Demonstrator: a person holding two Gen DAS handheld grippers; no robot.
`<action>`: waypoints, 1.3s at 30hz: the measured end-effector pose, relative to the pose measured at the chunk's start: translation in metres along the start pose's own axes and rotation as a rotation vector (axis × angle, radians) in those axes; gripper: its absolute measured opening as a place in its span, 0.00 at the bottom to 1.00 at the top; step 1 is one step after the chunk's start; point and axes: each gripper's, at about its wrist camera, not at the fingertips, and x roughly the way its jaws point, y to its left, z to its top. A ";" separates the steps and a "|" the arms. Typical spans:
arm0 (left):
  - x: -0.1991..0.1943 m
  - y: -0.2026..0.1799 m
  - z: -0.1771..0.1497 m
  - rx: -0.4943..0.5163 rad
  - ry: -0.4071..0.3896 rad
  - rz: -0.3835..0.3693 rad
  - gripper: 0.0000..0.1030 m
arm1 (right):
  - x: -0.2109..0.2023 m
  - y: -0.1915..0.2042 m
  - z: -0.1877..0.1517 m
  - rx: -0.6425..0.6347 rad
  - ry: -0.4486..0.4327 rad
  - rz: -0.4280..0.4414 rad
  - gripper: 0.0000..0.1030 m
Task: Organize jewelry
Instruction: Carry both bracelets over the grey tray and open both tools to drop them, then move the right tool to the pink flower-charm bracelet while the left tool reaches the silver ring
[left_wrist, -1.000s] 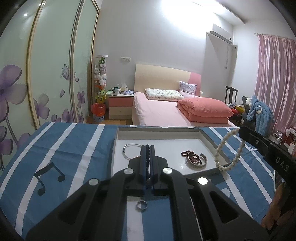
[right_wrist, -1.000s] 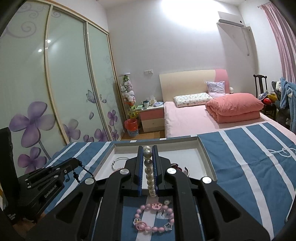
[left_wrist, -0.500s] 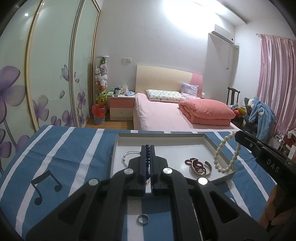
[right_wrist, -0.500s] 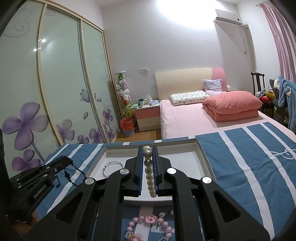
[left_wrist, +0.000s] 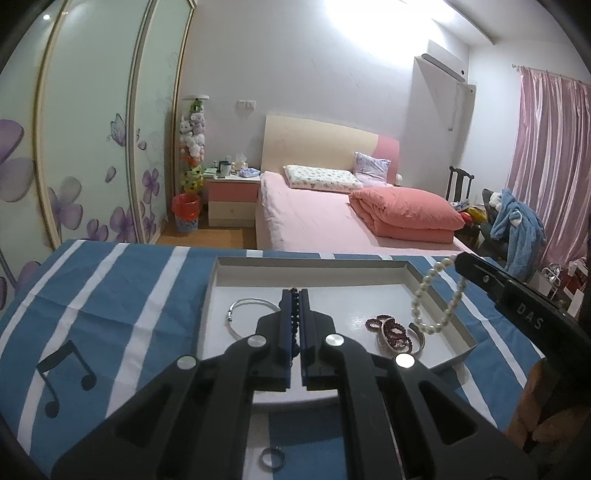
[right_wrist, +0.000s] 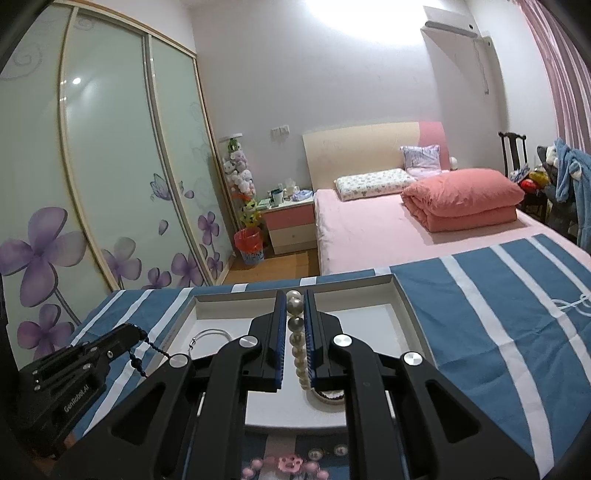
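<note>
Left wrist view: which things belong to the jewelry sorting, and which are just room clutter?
Job: white tray, dark bead strand in left gripper, pearl strand in right gripper, silver bangle, ring.
Clutter: bed, nightstand, red bin.

1. I'm looking at a home bedroom: bed (left_wrist: 314, 218) w/ pink sheet, pillows, folded quilt (left_wrist: 406, 214).
2. Nightstand (left_wrist: 232, 201) beside it, plush-toy stack (left_wrist: 192, 147) in the corner.
3. Sliding wardrobe doors (right_wrist: 92, 166) w/ purple flower print.
4. Pink curtains (left_wrist: 550, 147), wall AC unit (left_wrist: 443, 68), clothes over a chair (left_wrist: 517, 229).
</note>
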 end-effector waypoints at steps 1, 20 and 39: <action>0.005 0.000 0.001 0.000 0.005 -0.007 0.04 | 0.003 -0.001 0.000 0.005 0.006 0.002 0.10; 0.051 0.004 0.000 -0.028 0.063 -0.027 0.09 | 0.059 -0.009 -0.002 0.036 0.132 0.010 0.29; 0.005 0.035 0.001 -0.087 0.021 0.016 0.26 | 0.020 -0.040 -0.014 0.087 0.112 -0.046 0.49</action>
